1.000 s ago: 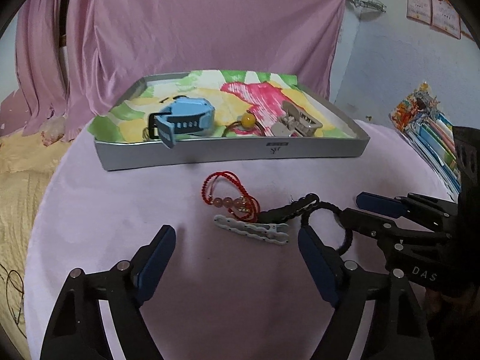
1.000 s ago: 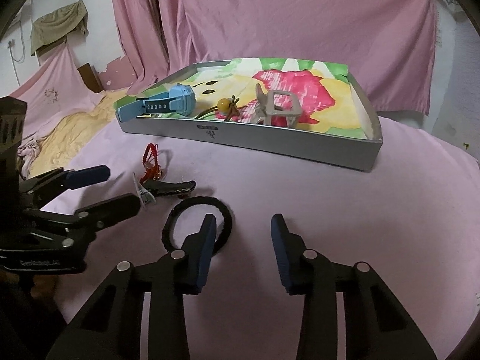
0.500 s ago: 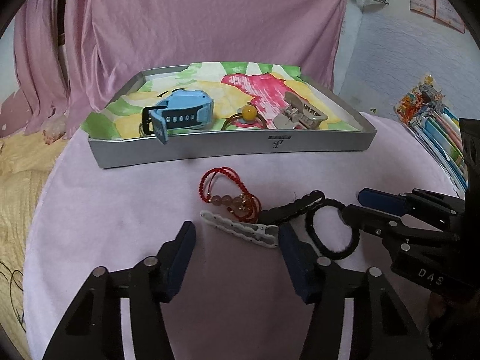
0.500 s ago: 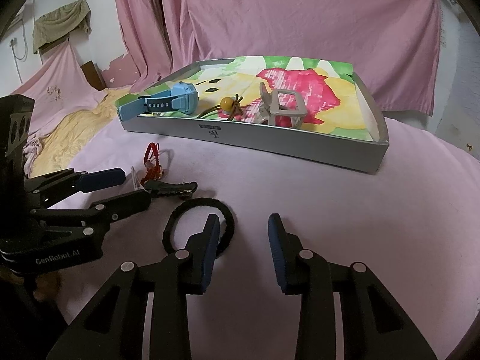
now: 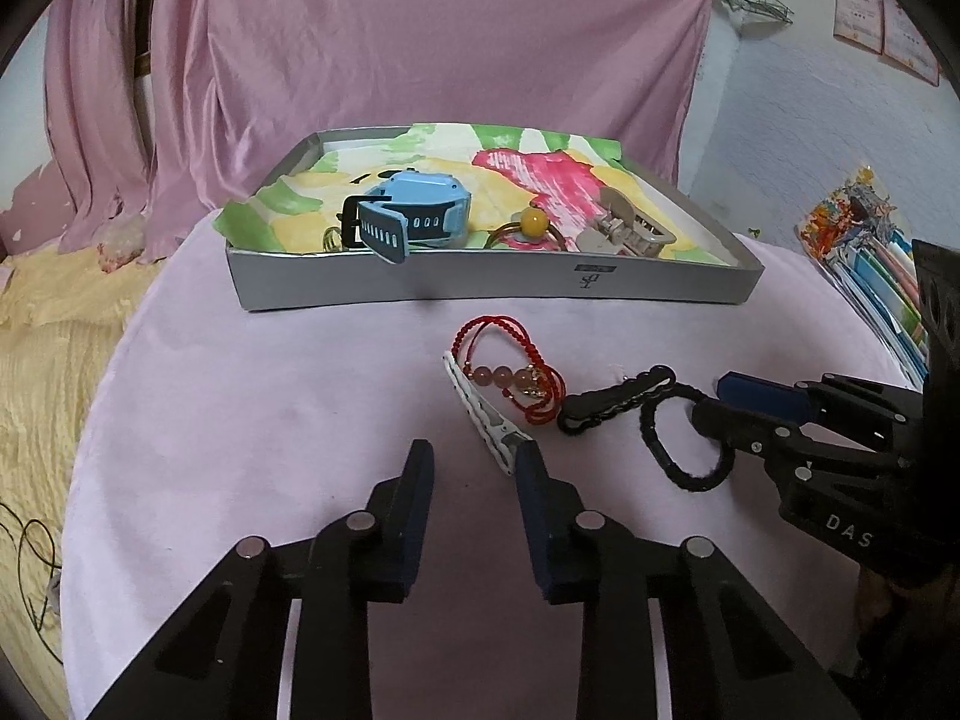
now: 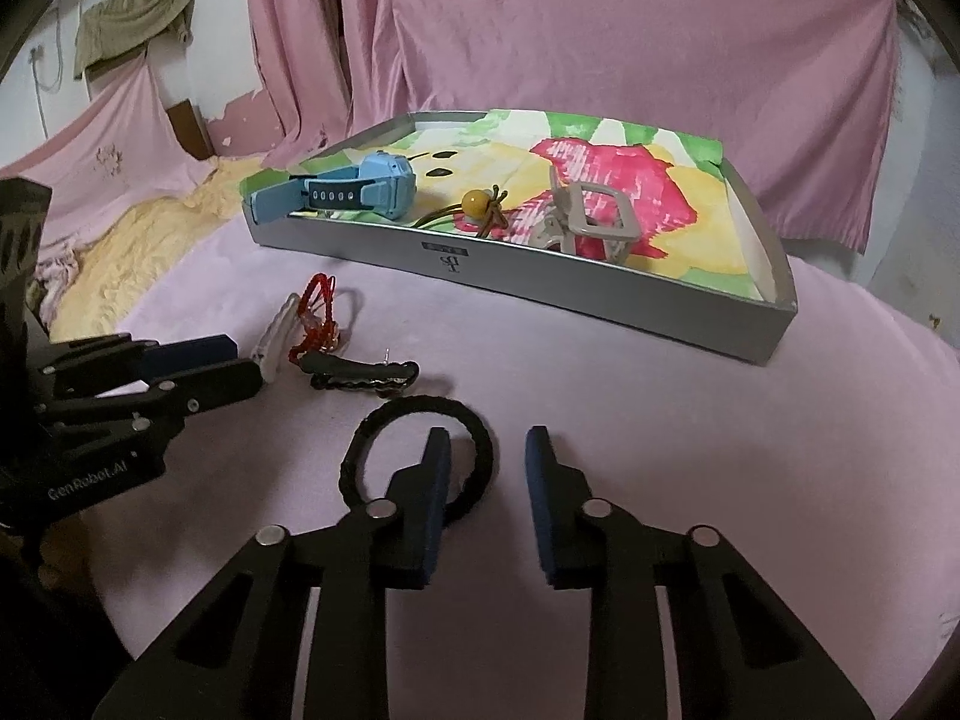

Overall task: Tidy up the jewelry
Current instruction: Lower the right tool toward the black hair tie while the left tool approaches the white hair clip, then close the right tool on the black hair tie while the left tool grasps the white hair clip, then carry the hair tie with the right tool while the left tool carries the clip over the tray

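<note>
Just ahead of the left gripper (image 5: 473, 461), jaws parted and empty: white hair clip (image 5: 480, 412), near end touching the right fingertip, long axis slanting away leftward. Farther right, right gripper (image 6: 487, 450), also parted, straddling the black hair tie (image 6: 416, 455) on the pink table (image 5: 288, 396).

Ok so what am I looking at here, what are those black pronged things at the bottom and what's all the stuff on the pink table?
Those are two hand-held grippers, each carrying its own camera looking along its fingers. One picture is from the left gripper, the other from the right gripper. Both are open and hold nothing.

On the pink cloth-covered table lie a red beaded cord bracelet, a white hair clip, a black hair clip and a black braided hair tie.

Behind them, the shallow grey tray holds a blue smartwatch, a yellow-bead hair tie and a beige claw clip.
</note>
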{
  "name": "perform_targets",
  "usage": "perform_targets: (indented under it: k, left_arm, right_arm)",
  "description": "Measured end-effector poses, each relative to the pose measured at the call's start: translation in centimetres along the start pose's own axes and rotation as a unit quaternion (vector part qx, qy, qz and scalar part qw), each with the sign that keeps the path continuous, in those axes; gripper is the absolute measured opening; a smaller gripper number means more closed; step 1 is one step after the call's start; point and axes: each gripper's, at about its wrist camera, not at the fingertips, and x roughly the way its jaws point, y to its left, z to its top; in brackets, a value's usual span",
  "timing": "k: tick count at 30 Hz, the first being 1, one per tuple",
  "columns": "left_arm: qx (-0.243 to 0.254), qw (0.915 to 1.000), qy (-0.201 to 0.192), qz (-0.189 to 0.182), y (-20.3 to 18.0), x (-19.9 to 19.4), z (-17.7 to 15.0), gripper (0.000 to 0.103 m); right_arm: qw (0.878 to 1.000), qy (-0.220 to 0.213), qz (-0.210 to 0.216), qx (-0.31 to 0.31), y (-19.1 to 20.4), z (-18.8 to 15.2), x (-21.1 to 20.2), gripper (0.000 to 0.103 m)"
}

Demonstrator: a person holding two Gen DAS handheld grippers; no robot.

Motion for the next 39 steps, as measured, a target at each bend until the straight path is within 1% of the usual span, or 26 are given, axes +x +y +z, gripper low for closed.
perform_targets:
  k: [2,4,5,7,9,12,15,21,27,31,35,39]
  left_arm:
    - [0.0,1.0,0.001,-0.002,0.0,0.1,0.0,0.018]
    - [0.001,1.0,0.001,-0.003,0.0,0.1,0.1,0.014]
    - [0.002,1.0,0.001,-0.005,0.0,0.1,0.1,0.009]
    - [0.002,0.9999,0.004,-0.01,-0.1,0.2,0.1,0.007]
    - [0.003,0.9999,0.004,-0.011,-0.1,0.2,0.0,0.003]
    - [-0.002,0.9999,0.001,-0.01,0.0,-0.1,-0.2,0.003]
    - [-0.007,0.9998,-0.011,-0.012,0.1,-0.8,-0.4,0.002]
    - [-0.012,0.9989,-0.04,-0.02,0.3,-2.6,-0.8,0.002]
    - [-0.012,0.998,-0.059,-0.017,0.3,-3.8,-0.7,0.002]
    - [-0.012,0.9961,-0.084,-0.023,0.2,-4.6,0.3,0.002]
    - [0.018,0.9943,-0.103,-0.022,-0.8,-4.4,2.2,0.002]
    - [0.034,0.993,-0.11,-0.026,-1.2,-3.3,4.5,0.002]
  right_arm:
    - [1.0,0.001,-0.002,-0.005,0.2,0.1,0.0,0.021]
    - [1.0,0.001,0.0,-0.007,0.2,0.1,-0.1,0.015]
    - [1.0,0.002,0.001,-0.008,0.1,0.1,-0.1,0.013]
    - [1.0,0.001,0.001,-0.007,0.1,0.1,-0.1,0.007]
    - [1.0,0.001,0.003,-0.005,0.1,0.1,-0.2,0.005]
    - [1.0,-0.002,0.008,0.003,-0.2,-0.1,-0.3,0.005]
    - [1.0,-0.008,0.01,0.016,-0.6,-0.5,-0.8,0.005]
    - [0.999,-0.03,-0.002,0.033,-1.8,-0.6,-2.2,0.005]
    - [0.998,-0.052,-0.012,0.038,-2.5,-0.3,-3.5,0.005]
    - [0.996,-0.074,-0.02,0.038,-3.0,0.6,-4.3,0.005]
    - [0.994,-0.099,-0.028,0.047,-4.4,2.2,-4.6,0.005]
    - [0.99,-0.121,-0.045,0.051,-5.7,4.1,-4.7,0.005]
